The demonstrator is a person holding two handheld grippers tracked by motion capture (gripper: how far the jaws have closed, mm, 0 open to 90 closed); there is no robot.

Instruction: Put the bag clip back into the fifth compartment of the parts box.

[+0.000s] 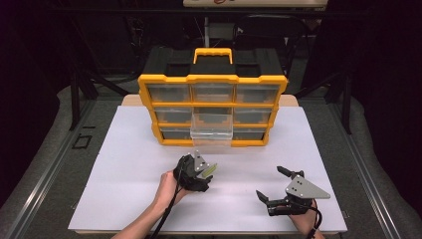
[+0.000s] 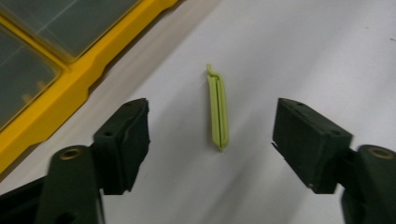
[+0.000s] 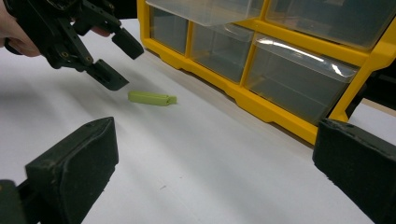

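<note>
The little green clip (image 2: 218, 109) lay flat on the white counter (image 1: 124, 164), near the yellow drawer box (image 1: 213, 107). The left hand-held gripper (image 2: 210, 135) hung over it, jaws apart, not touching. The right hand-held gripper (image 1: 271, 183) stood wide open.

A slim light-green plastic clip (image 2: 218, 109) lies flat and closed on the white desk (image 2: 303, 51), a small hooked tip at one end. It rests just in front of the yellow drawer organizer (image 1: 213, 79).

A pale green clip (image 2: 218, 109) lies on the white table (image 1: 124, 164) near the yellow-framed, black-topped drawer organizer (image 1: 212, 79).
</note>
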